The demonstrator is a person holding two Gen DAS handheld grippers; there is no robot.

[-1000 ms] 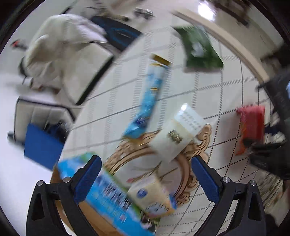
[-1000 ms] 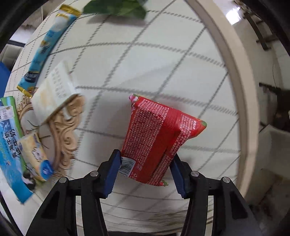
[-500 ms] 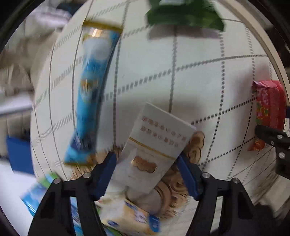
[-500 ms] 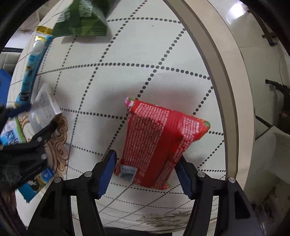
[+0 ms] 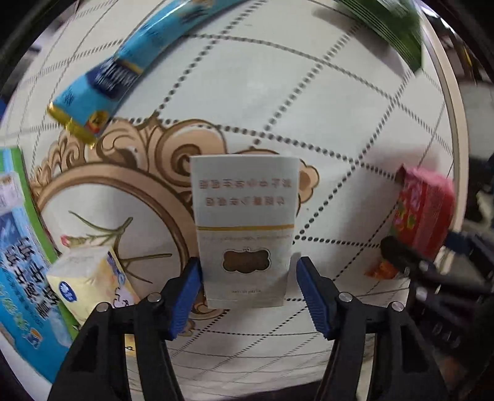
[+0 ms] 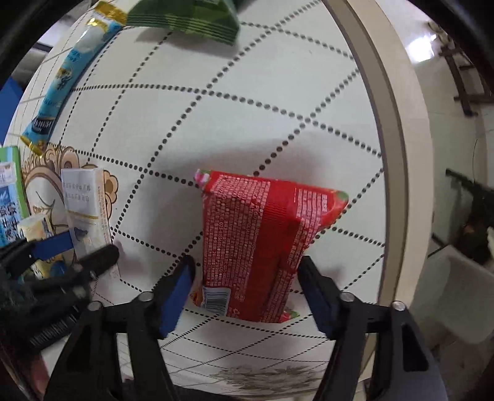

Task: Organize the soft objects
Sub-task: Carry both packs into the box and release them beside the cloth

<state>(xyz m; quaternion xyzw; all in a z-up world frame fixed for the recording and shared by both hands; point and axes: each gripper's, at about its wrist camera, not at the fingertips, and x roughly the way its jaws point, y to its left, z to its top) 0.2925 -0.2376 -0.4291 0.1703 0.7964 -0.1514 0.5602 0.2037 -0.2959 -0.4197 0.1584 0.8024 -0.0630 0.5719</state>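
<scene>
A white pack with gold print [image 5: 244,228] lies on the round table between the open fingers of my left gripper [image 5: 247,274]; the left pad touches its side, the right pad stands a little off. It also shows in the right wrist view [image 6: 85,203]. A red snack pack [image 6: 256,243] lies between the open fingers of my right gripper [image 6: 245,271], with small gaps on both sides. It shows in the left wrist view [image 5: 423,209] at the right.
A long blue stick pack [image 5: 123,64], a green pack [image 6: 185,15], a small yellow pack [image 5: 89,277] and a blue-green carton [image 5: 21,262] lie on the table. The table's beige rim [image 6: 398,123] runs along the right, floor beyond.
My left gripper has come down and forward around the white pack, which now fills the gap. My right gripper has stayed around the red pack, slightly closer in.
</scene>
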